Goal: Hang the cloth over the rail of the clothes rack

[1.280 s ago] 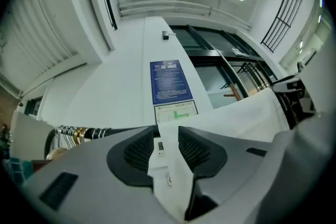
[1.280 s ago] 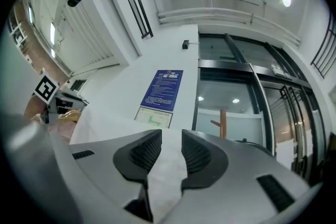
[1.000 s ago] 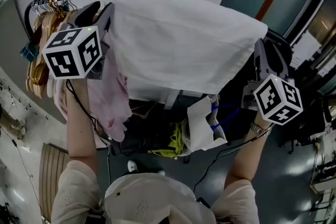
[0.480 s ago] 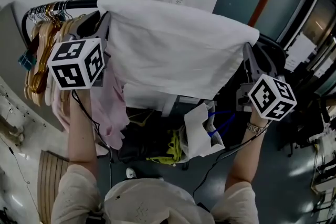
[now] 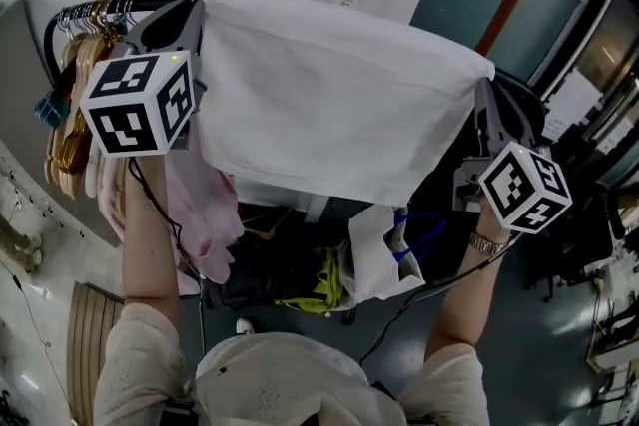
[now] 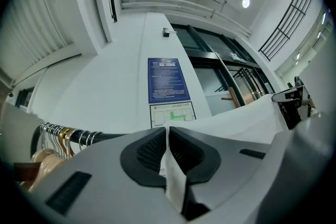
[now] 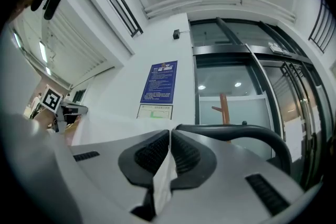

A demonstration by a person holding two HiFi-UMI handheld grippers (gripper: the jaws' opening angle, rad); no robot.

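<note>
Cloth [image 5: 329, 85] hangs white and wide, left claw [image 6: 167, 134] and right claw [image 7: 169, 138] just closed on its corners.

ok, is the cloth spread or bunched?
Spread: the white cloth hangs flat along the rail, stretched between the left gripper and right gripper, whose jaws have just closed on its top corners.
</note>
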